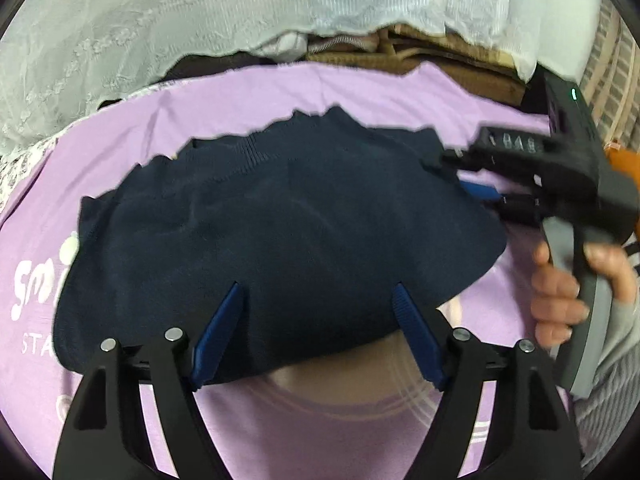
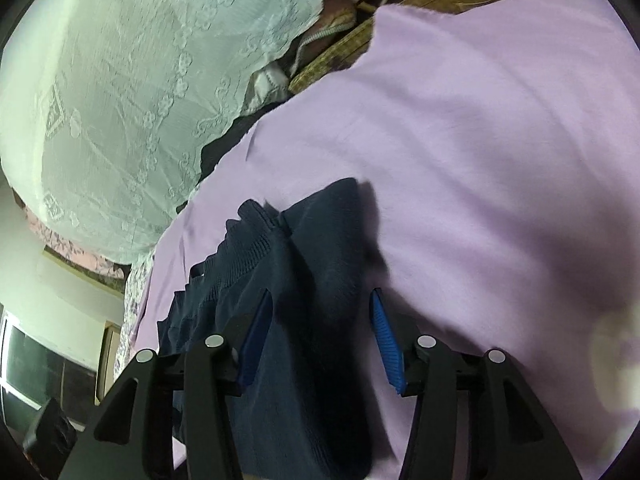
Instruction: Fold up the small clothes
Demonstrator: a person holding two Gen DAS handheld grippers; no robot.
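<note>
Because the dark navy knitted garment [image 1: 280, 240] lies spread on the lilac printed cloth [image 1: 360, 432], it has a flat base for folding. The left tool [image 1: 320, 292] hovers over the garment's near edge, its blue pads wide apart and holding nothing, probably ready to take that edge. The right tool [image 2: 320, 300], at the garment's right side, stands half open; fabric lies between its pads, but they do not press it.

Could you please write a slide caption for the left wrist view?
Open left gripper over a navy garment on lilac cloth; right gripper at its far edge.
</note>
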